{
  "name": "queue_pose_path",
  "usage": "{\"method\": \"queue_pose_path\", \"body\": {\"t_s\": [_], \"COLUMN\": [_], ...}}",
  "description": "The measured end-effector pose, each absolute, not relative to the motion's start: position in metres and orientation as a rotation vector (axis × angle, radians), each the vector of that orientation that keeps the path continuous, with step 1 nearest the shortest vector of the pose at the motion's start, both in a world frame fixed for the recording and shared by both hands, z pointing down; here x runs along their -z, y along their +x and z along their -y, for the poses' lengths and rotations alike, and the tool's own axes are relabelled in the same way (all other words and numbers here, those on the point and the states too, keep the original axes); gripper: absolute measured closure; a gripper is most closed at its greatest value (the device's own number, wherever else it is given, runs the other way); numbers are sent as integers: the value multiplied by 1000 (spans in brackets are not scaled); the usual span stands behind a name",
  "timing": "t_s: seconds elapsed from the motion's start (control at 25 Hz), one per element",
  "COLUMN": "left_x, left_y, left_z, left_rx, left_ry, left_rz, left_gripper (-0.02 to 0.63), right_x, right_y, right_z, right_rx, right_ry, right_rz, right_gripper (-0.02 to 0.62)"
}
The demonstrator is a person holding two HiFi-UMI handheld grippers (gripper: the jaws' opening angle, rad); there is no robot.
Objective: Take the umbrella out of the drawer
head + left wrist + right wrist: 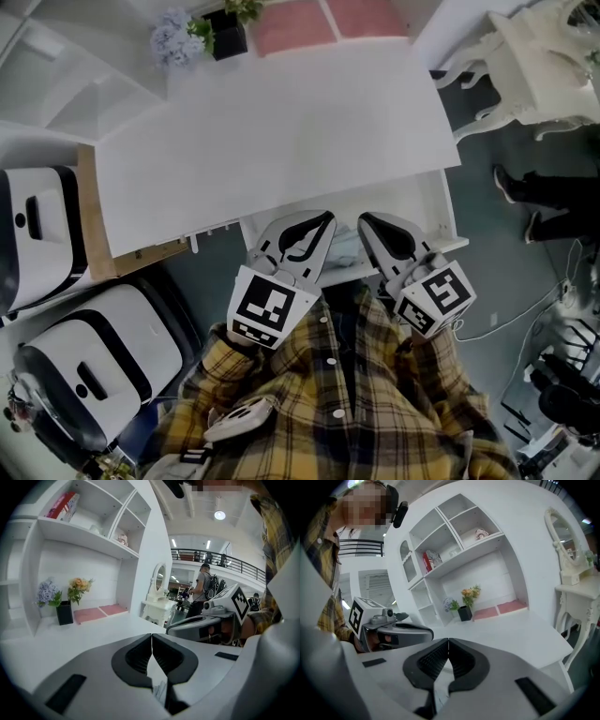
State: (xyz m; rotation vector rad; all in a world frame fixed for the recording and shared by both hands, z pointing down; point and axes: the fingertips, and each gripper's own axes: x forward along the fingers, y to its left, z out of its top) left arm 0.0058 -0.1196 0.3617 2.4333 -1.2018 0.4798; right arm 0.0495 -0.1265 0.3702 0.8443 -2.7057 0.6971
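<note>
Both of my hand-held grippers are clenched, with nothing in them. The left hand-held gripper (322, 220) and the right hand-held gripper (367, 222) sit side by side over the drawer (439, 208). The drawer looks pulled out from under the white worktop (281, 122).

I cannot see the umbrella. I think it lies in the drawer under the grippers, where a grey patch (343, 246) peeks out between them.

To do this well, I should first spread one gripper's jaws wide. Next I dip its tip into the drawer and line it up across the thin part of the umbrella. Then I squeeze firmly and lift straight up, so nothing bumps the drawer's wall.
</note>
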Motion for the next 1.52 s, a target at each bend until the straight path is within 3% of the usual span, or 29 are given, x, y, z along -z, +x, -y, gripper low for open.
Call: {"method": "queue_pose_path", "body": {"t_s": [0.72,1.16,1.52], "left_x": [-436,-502,-544], "left_y": [21,30,39], "left_z": [97,76,56], "left_rx": [-644,-905,-1048], "left_ry": [2401,2366,2328], "left_rz": [1010,860,705], "left_gripper": [583,580,489], "right_x": [-419,-441,-450], "right_y": [65,71,70], "right_z": [107,93,95], "right_rx": [-865,-939,-943], "right_ry": [913,927,937], "right_rz": [2610,2572,2556], "right_gripper": [578,578,578]}}
